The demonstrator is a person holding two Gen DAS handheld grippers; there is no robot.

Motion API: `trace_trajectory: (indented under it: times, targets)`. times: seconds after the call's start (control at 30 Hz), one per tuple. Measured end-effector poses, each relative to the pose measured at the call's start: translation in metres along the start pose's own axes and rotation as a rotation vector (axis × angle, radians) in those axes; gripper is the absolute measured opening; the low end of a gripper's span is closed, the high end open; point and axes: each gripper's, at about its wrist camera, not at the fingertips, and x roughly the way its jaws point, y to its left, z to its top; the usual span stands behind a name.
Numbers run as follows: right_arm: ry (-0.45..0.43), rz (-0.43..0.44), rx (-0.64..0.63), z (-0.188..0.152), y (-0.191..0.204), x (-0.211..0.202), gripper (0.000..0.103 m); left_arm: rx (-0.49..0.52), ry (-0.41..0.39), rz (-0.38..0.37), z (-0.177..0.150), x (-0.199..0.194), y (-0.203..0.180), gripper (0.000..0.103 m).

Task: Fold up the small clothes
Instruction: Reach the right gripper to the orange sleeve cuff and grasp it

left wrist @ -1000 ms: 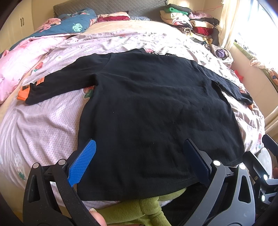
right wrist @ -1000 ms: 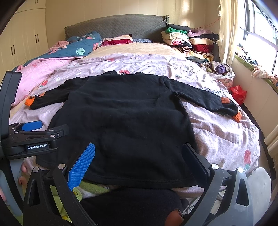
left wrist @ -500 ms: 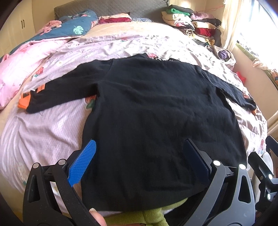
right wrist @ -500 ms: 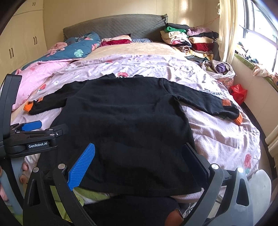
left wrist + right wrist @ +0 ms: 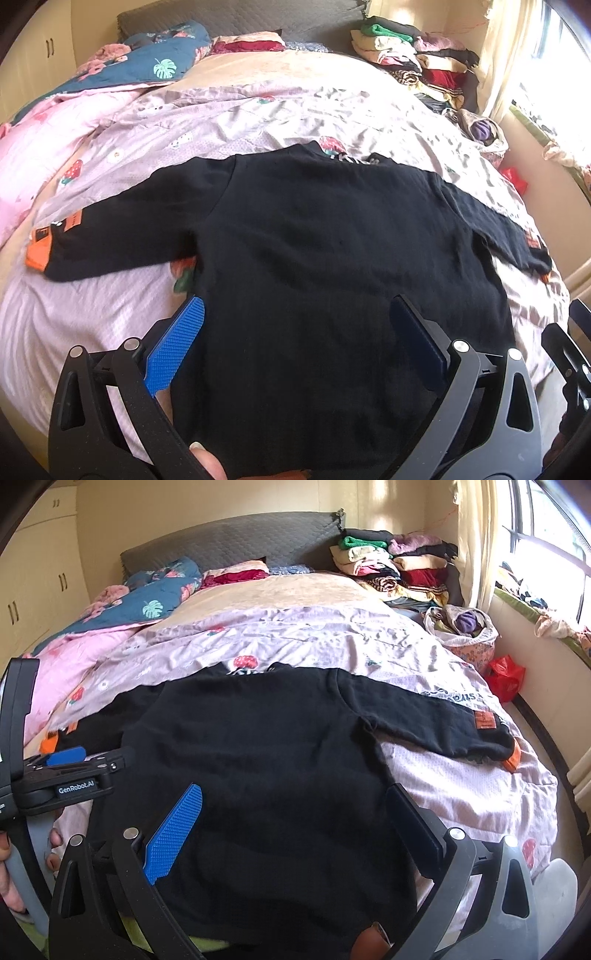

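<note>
Jaws spread on both grippers, empty; black long-sleeved top (image 5: 332, 280) lies flat ahead, sleeves across frame, hem probably nearest.

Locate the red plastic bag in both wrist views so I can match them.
Left wrist: the red plastic bag is a small sliver at the far right edge, beyond the bed, below the window.
Right wrist: the bag sits in plain view at right, on the floor between the bed and the wall under the window.
Shared landmark: the stack of folded clothes by the headboard, up and left of the bag in both.
</note>
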Motion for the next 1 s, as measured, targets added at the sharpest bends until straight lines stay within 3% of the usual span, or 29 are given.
trace_trajectory:
  times: [0.27,0.53,1.0]
  targets:
    - [0.02,-0.02,0.081,0.024,-0.035,0.026,0.099,-0.012,0.027,-0.006,0.028,0.029,-0.008,0.094]
    - [0.028,-0.086,0.212,0.045,-0.097,0.048,0.099,0.009,0.041,-0.048,0.056,0.055,-0.038,0.094]
    - [0.098,-0.176,0.532,0.035,-0.222,0.092,0.099,0.077,0.056,-0.088,0.087,0.096,-0.094,0.094]
